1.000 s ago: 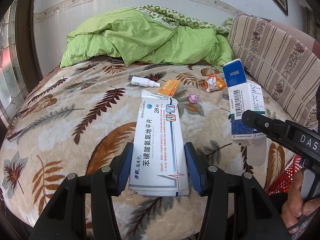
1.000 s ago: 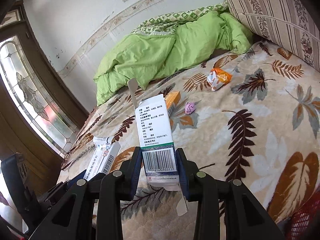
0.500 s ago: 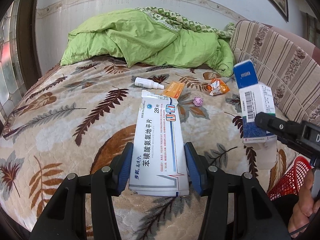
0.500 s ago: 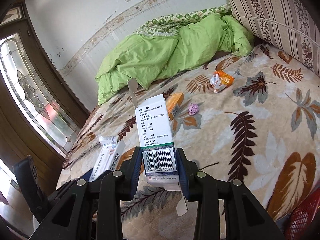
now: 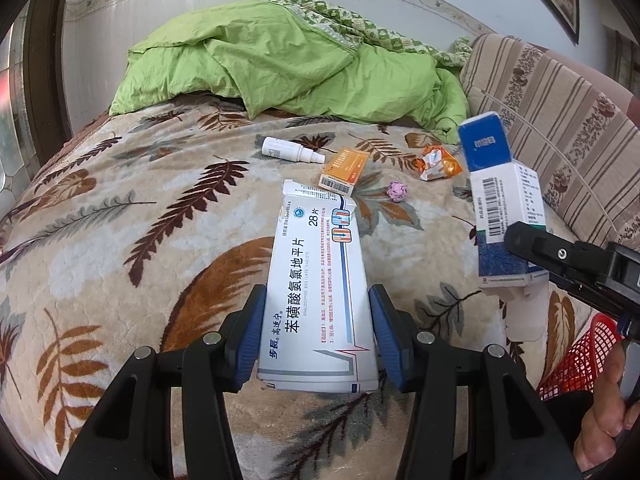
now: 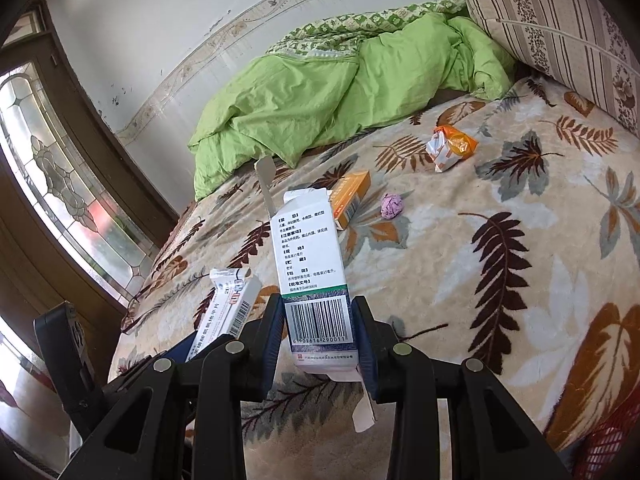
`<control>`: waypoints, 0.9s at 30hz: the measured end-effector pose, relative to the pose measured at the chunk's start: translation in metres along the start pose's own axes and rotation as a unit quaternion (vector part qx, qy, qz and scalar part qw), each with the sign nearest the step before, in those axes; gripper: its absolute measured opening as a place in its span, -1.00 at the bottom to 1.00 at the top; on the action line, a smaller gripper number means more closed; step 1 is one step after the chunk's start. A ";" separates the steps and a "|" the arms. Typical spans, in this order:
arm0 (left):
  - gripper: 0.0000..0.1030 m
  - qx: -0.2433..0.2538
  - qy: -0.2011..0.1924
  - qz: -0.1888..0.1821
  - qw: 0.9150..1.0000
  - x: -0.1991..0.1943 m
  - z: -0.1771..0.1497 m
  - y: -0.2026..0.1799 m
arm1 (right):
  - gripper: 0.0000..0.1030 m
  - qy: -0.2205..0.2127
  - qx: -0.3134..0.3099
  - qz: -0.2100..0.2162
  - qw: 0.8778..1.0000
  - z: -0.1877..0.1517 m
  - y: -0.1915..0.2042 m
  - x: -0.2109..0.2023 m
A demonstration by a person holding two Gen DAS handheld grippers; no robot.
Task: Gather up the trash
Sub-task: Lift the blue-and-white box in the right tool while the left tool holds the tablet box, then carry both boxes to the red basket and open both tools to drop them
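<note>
My left gripper (image 5: 316, 344) clamped on a white pill box (image 5: 318, 300) at lower centre, my right gripper (image 6: 320, 340) clamped on a barcoded carton (image 6: 314, 280), orange box (image 5: 345, 171), wrapper (image 5: 438, 163) on blanket (image 5: 120, 220) mid-frame, red basket (image 5: 576, 356) lower right.

Glossy cardboard box (image 5: 318, 296), fuzzy plush blanket (image 5: 120, 240), crinkled cotton quilt (image 5: 288, 64)

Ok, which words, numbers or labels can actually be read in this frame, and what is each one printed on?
"苯磺酸氨氯地平片": flat white box in the left hand-held gripper.
"AMLODIPINE BESYLATE TABLETS": same box.
"28片": same box.
"6901616290011": under the barcode of the tall blue-and-white box in the right hand-held gripper.
Fine print on both boxes, the blue flap's logo, the orange box, white bottle and orange wrapper: too small or blurred.
</note>
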State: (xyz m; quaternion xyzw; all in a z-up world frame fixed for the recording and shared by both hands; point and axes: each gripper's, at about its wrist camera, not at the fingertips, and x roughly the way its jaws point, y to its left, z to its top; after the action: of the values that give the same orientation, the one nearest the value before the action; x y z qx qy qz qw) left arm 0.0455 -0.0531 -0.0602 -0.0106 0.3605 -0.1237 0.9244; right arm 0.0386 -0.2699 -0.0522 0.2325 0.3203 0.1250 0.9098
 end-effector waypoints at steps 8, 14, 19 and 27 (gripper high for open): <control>-0.03 0.006 0.006 -0.013 1.000 0.004 -0.001 -0.005 | -0.30 0.006 0.027 0.014 1.000 0.004 -0.008 0.007; -0.03 0.012 -0.001 -0.011 1.000 0.000 -0.002 -0.008 | -0.29 0.006 0.034 0.020 0.999 0.004 -0.010 0.006; -0.03 0.022 -0.010 -0.024 0.999 -0.015 -0.001 -0.020 | -0.30 0.003 0.066 0.023 0.998 0.003 -0.023 -0.006; -0.03 0.064 -0.009 -0.085 0.994 -0.040 0.005 -0.073 | -0.29 -0.038 0.129 0.016 0.991 -0.004 -0.064 -0.090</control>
State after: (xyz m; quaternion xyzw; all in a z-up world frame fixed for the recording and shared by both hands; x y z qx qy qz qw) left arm 0.0046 -0.1151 -0.0218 0.0171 0.3415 -0.2249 0.9124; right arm -0.0274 -0.3575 -0.0397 0.3579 0.2955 0.0883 0.8814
